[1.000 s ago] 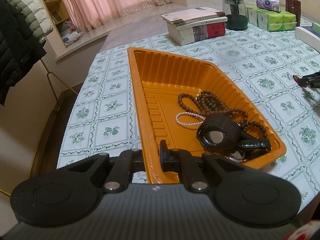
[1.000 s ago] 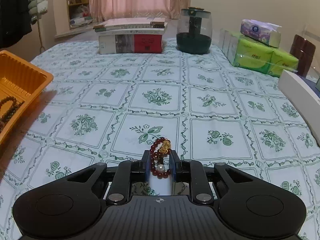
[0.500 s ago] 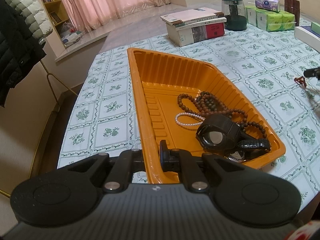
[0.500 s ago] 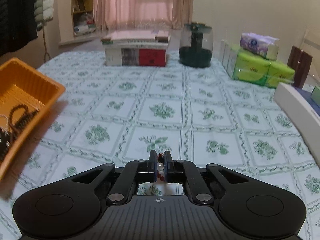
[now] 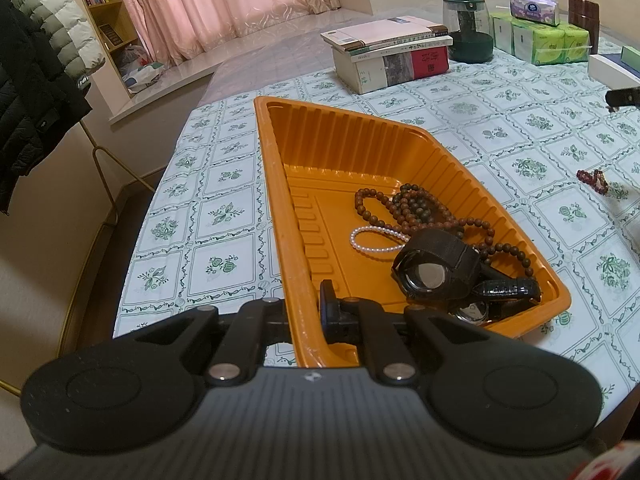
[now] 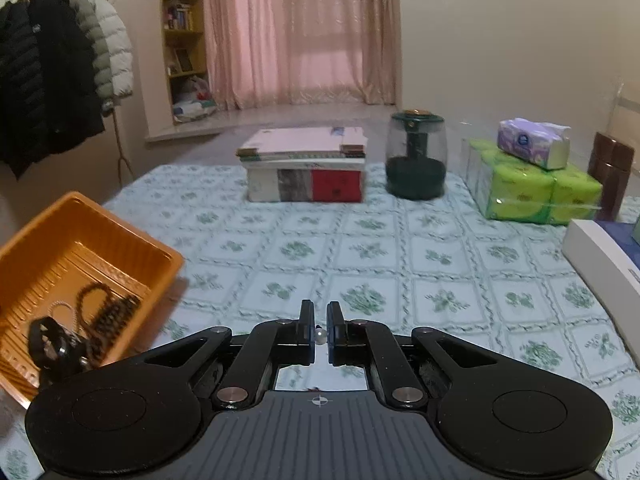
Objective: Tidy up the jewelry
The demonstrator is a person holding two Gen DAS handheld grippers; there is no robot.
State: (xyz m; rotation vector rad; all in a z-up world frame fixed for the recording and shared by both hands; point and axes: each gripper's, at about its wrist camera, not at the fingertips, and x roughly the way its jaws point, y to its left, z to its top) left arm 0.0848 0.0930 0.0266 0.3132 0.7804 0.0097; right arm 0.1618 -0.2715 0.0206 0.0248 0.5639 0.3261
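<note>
The orange tray [image 5: 352, 136] holds brown bead strings [image 5: 420, 204], a white pearl bracelet [image 5: 374, 238] and black watches [image 5: 440, 268]. My left gripper [image 5: 306, 308] is shut on the tray's near rim. My right gripper [image 6: 319, 320] is shut on a red bead bracelet, of which only a white pearl [image 6: 319, 335] shows between its fingers; it hangs in the air right of the tray [image 6: 80, 240]. In the left wrist view the red bead bracelet [image 5: 594, 180] hangs at the far right, below the right gripper's tip [image 5: 622, 97].
A floral tablecloth [image 6: 380, 256] covers the table. At the back stand stacked books [image 6: 306, 172], a dark glass jar [image 6: 416, 156], green tissue packs [image 6: 536, 192] and a white box [image 6: 600, 256]. Coats [image 6: 52, 80] hang on a rack at the left.
My right gripper has closed on the red bracelet and lifted it off the tablecloth, tilting upward. The left gripper and tray have stayed still.
</note>
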